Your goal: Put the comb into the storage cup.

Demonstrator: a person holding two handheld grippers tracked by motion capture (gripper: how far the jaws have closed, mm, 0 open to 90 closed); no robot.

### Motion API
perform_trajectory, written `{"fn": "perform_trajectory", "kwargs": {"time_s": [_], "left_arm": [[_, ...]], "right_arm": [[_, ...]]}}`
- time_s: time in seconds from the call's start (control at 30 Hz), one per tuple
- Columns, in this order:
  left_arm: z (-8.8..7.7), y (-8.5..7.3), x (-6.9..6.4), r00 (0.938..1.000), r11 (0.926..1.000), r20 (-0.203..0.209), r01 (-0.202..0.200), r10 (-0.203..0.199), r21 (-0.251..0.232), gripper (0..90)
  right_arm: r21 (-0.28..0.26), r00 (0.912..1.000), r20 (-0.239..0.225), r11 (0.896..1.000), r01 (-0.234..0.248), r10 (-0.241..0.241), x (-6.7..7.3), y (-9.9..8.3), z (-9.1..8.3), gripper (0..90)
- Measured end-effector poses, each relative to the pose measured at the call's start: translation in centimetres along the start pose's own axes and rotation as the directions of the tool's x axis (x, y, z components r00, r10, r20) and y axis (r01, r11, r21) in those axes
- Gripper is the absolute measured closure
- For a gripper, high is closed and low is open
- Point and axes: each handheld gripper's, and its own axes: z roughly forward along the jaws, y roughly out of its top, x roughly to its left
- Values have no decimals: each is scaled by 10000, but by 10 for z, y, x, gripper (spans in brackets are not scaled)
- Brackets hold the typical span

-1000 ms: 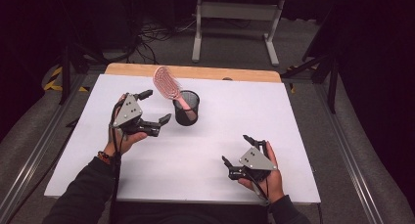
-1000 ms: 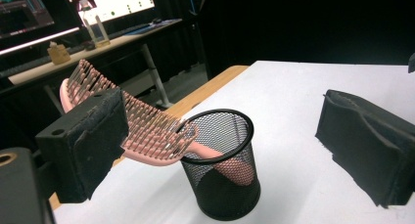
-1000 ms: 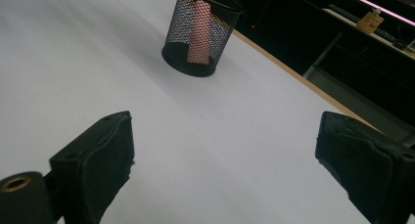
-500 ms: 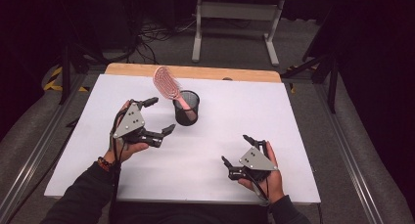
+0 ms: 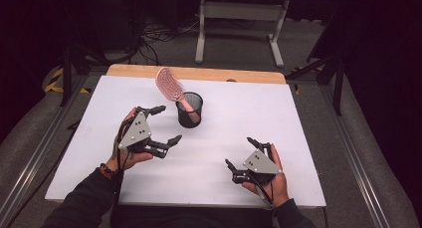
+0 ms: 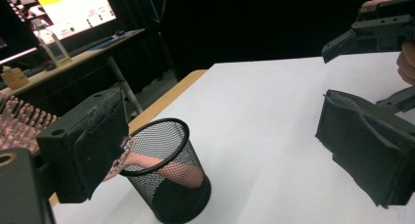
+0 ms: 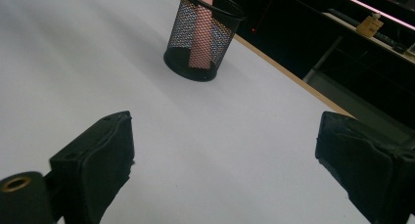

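Note:
A black mesh cup [image 5: 189, 110] stands upright near the back middle of the white table [image 5: 298, 118]. A pink hairbrush [image 5: 165, 82] stands in it handle down, its bristled head leaning out to the back left. My left gripper [image 5: 168, 123] is open and holds nothing, just left of and in front of the cup. In the left gripper view the cup [image 6: 166, 180] and the brush handle [image 6: 169, 166] sit between the wide jaws of the left gripper [image 6: 227, 145]. My right gripper [image 5: 240, 152] rests open near the front right. Its own view has the cup [image 7: 203, 38] far ahead of the right gripper [image 7: 225, 165].
A wooden strip [image 5: 199, 72] runs along the table's back edge. Behind it are a metal stand [image 5: 239, 19] and cables on the floor. A desk with a lit monitor [image 6: 68, 9] stands beyond the table in the left gripper view.
My left gripper has drawn back from the cup toward the person, still open. The right gripper, cup and brush have not moved.

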Motion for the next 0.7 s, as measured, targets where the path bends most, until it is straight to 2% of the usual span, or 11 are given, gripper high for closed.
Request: {"fn": "perform_trajectory", "kwargs": {"time_s": [0.13,0.4,0.43,0.5,0.7], "left_arm": [[-1,-1,-2,9998,9998,7,-179,179,75,59],[-3,-7,-7,9996,9994,115,-248,245,242,58],[-4,-7,-7,9993,9989,93,-372,370,282,58],[-5,-8,-7,9994,9992,183,-290,285,285,57],[-7,-11,-11,9988,9984,279,-421,410,382,57]], "right_arm": [[-11,10000,-3,10000,-1,1,0,0,0,78],[-7,10000,-4,10000,7,-7,1,0,0,78],[-1,10000,5,10000,17,-17,1,0,0,78],[-14,10000,12,10000,9,-9,1,0,0,78],[-21,10000,29,10000,22,-21,1,0,0,78]]}}
